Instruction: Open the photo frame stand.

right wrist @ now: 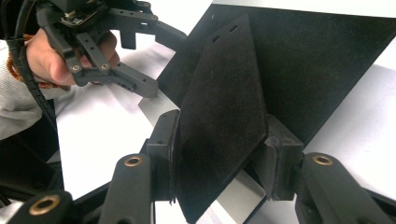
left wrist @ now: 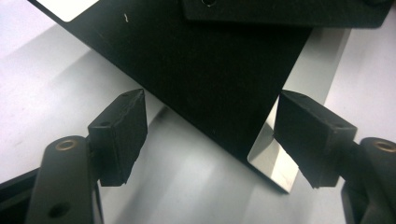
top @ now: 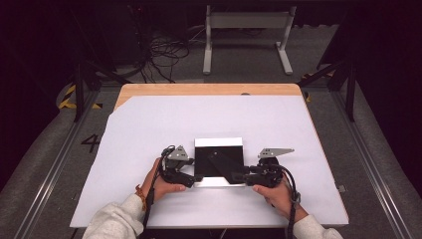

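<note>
A black square panel (top: 219, 162) with shiny silver edges lies flat on the white sheet (top: 199, 119). My right gripper (top: 236, 175) comes in from the panel's right front corner. It is shut on a thin black plate (right wrist: 224, 102) with two small holes, held on edge over the panel (right wrist: 317, 70), with a pad pressed on each side (right wrist: 222, 140). My left gripper (top: 195, 178) is at the panel's left front corner. Its jaws stand open (left wrist: 210, 140), with the panel's silver-edged corner (left wrist: 275, 163) between the pads and untouched. The left gripper (right wrist: 163, 65) also shows in the right gripper view.
The white sheet covers most of a wooden table (top: 209, 89). Behind the table a white metal stand (top: 246, 20) and loose cables (top: 164, 50) sit on the grey floor. Dark frame legs flank both sides.
</note>
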Demonstrator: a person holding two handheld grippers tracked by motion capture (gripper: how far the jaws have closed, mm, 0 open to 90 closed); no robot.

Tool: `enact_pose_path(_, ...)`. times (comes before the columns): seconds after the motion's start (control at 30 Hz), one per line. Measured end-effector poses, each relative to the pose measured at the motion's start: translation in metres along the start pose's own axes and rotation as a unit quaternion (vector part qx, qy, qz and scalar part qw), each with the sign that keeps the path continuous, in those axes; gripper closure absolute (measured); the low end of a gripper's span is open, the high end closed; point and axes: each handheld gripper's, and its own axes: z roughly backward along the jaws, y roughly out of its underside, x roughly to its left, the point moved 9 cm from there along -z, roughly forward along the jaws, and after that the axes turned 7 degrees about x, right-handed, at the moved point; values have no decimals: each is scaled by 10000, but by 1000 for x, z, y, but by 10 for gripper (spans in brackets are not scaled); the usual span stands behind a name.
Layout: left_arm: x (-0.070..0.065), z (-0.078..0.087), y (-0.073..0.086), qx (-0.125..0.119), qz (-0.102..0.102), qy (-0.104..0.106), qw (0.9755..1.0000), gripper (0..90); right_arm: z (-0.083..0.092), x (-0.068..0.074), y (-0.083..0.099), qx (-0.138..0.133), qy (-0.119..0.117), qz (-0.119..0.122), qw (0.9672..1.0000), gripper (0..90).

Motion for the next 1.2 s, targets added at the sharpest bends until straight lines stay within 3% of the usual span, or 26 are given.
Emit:
enact_pose_path(0.13, 0, -3, -1, -50, 88, 175, 9998, 236, 1, 2, 0, -32, 15, 144, 9999, 560)
enact_pose_path(0.43, 0, -7, -9, -9, 66, 339, 9994, 228, 3, 4, 0, -82, 41, 283, 9996, 563)
enact_pose_path(0.77, 1, -1, -13, -94, -52, 41, 9999, 270, 7, 8, -2, -166, 11, 325, 9993, 602)
enact_pose_path(1.03, 6, 11, -19, -393, -170, -245, 9988, 390, 8, 6, -4, -285, -4, 221, 9993, 656)
enact_pose_path(1.2, 7, 18, -22, -576, -173, -276, 9978, 416, 7, 5, -3, -243, 70, 262, 9993, 658)
